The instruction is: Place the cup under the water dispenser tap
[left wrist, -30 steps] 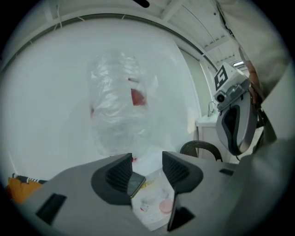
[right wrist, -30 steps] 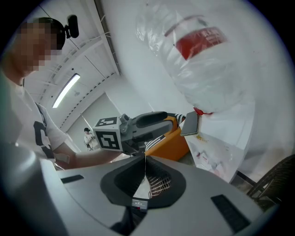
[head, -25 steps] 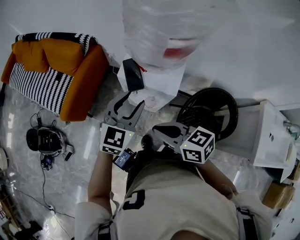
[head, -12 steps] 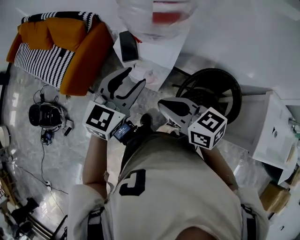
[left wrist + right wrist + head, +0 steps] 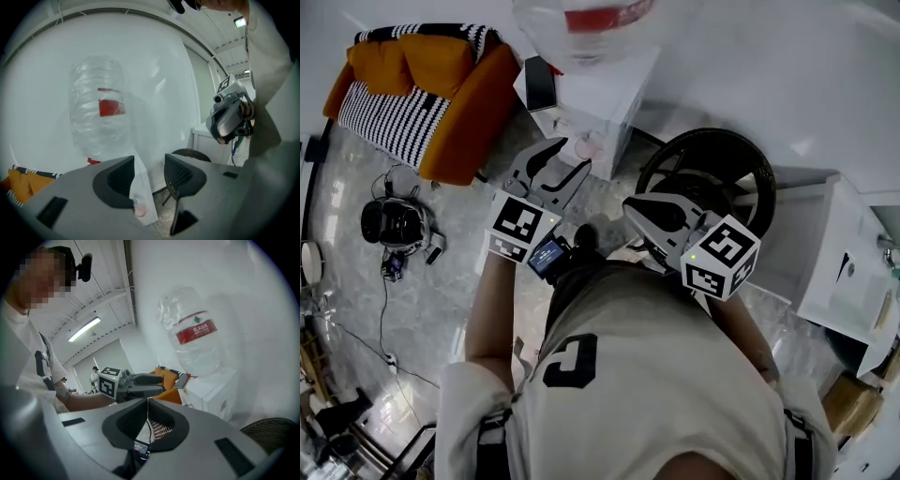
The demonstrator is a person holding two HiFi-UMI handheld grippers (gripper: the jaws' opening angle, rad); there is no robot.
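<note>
Sitting low at the front of the boxy white water dispenser [image 5: 602, 86], the small pale pink cup [image 5: 588, 147] rests on the ledge below the big clear plastic bottle with a red label [image 5: 581, 21] that tops the machine; the tap itself cannot be made out. Just short of the cup, the grey left gripper [image 5: 568, 159] points at the dispenser with its fingers apart and nothing between them; in the left gripper view the cup shows through the gap, beyond the fingertips and untouched. Beside it the grey right gripper [image 5: 631, 202] is held level with its fingers closed tip to tip on nothing, aimed between the dispenser and the round black wicker chair [image 5: 712, 173]. Left of the dispenser stands an orange sofa with a black-and-white striped cushion [image 5: 431, 89]. A white cabinet [image 5: 839, 267] stands at the right, past the chair. Everything stands on a glossy grey marble floor [image 5: 441, 300].
</note>
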